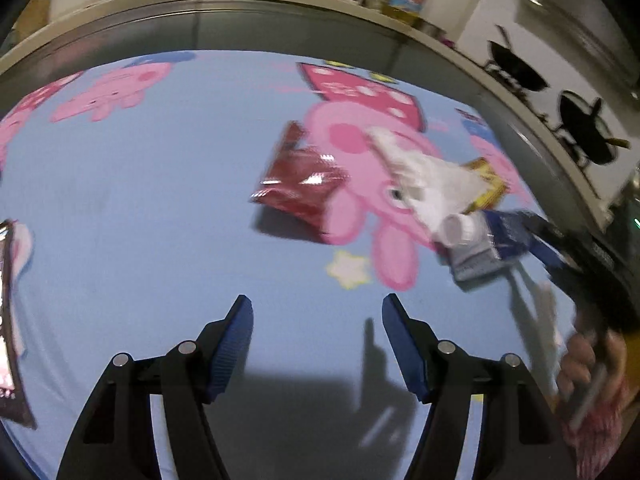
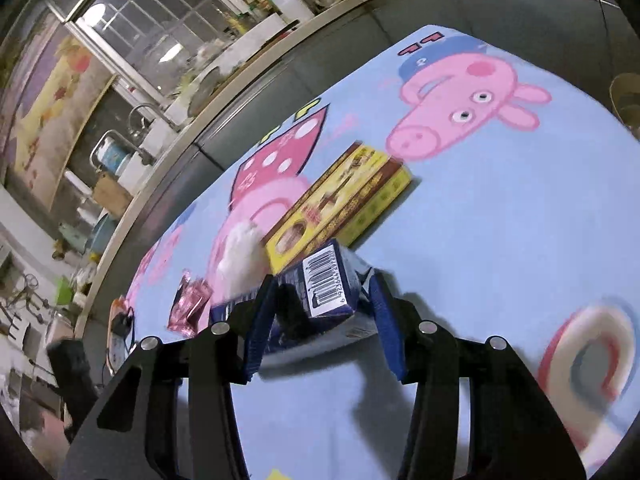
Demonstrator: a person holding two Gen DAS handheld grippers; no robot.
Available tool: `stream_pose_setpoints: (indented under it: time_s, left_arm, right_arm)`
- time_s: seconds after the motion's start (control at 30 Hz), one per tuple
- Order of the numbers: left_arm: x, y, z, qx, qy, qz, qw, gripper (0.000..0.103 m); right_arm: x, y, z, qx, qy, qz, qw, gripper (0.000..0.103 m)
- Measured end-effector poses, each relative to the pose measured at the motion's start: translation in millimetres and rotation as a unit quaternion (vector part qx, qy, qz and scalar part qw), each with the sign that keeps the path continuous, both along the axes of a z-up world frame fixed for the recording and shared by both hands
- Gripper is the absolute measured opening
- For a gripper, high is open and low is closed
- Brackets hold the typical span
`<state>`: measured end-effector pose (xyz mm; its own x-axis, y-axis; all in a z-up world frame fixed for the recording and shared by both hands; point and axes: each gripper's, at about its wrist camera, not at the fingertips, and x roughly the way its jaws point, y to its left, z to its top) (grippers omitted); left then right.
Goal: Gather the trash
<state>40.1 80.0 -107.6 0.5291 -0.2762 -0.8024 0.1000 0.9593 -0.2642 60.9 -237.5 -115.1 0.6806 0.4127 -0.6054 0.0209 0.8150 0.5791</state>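
Trash lies scattered on the pig-print tablecloth. Nearest is the blue carton, sitting between the pads of the right gripper, which look closed against its sides, barcode end facing the camera and long axis running away along the fingers. The left gripper hangs released and empty, the red wrapper ahead, slanting.

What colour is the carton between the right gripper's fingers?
Dark blue with a white barcode panel, seen best in the right wrist view.
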Motion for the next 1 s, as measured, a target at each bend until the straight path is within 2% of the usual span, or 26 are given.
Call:
stream_pose_setpoints:
  time_s: [0.13, 0.37, 0.63, 1.0]
  left_arm:
    - [0, 16, -4, 0.011, -0.001, 0.025, 0.9996, 0.066]
    - [-1, 28, -4, 0.043, -0.008, 0.051, 0.9978, 0.066]
    - [-1, 35, -6, 0.083, -0.013, 0.073, 0.9938, 0.066]
    - [1, 37, -8, 0.099, -0.02, 0.074, 0.9921, 0.067]
  right_arm:
    - [-21, -11, 4, 0.006, -0.012, -0.043, 0.999, 0.048]
    - [-30, -23, 16, 0.001, -0.025, -0.068, 0.997, 0.048]
    - [-32, -9, 26, -0.007, -0.035, -0.048, 0.998, 0.048]
    - [-22, 15, 29, -0.016, -0.031, -0.02, 0.999, 0.048]
